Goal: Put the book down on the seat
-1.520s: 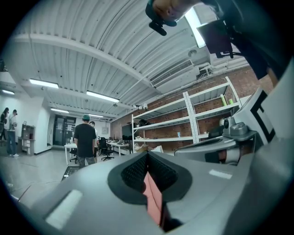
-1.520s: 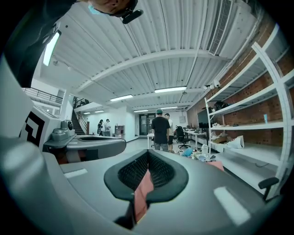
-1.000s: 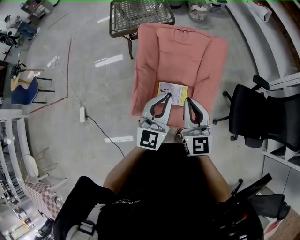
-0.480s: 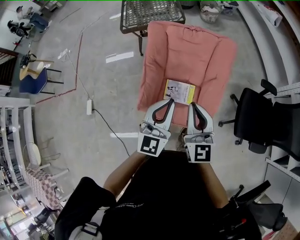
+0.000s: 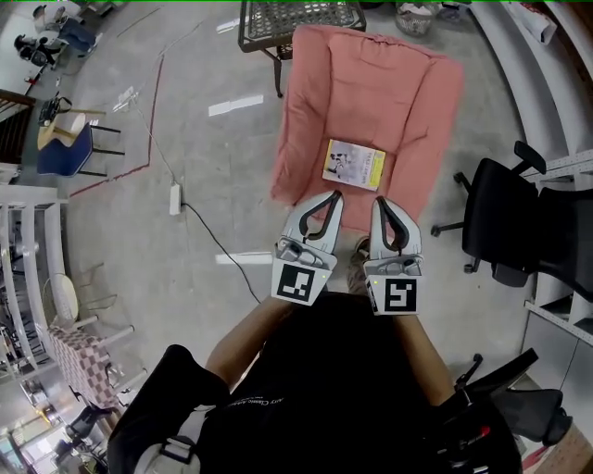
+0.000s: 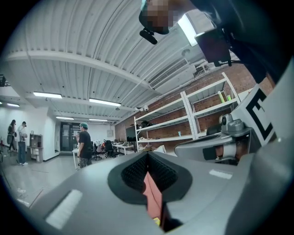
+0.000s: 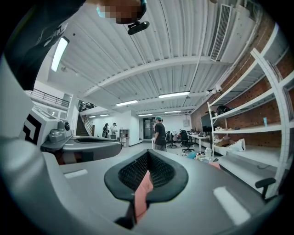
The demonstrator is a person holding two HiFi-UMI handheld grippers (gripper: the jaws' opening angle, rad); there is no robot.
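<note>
The book [image 5: 353, 165], yellow and white, lies flat on the pink cushioned seat [image 5: 371, 83] near its front edge, with nothing touching it. My left gripper [image 5: 335, 195] and right gripper [image 5: 377, 200] hover side by side just short of the seat's front edge, a little apart from the book. Both are shut and hold nothing. In the left gripper view the left gripper [image 6: 148, 155] shows closed jaws with a sliver of pink cushion [image 6: 153, 197] behind them. The right gripper [image 7: 148, 154] looks the same, with pink cushion [image 7: 142, 193] in its gap.
A black office chair [image 5: 519, 231] stands right of the seat. A metal mesh table [image 5: 296, 23] sits behind it. A power strip [image 5: 174, 199] with its cable lies on the concrete floor at the left. Shelving [image 6: 183, 124] and a standing person [image 7: 160, 133] are farther off.
Both grippers have drawn back from the book toward me, still shut. Their tips lay over the book's near edge before; now they are clear of it. The book stays on the cushion.
</note>
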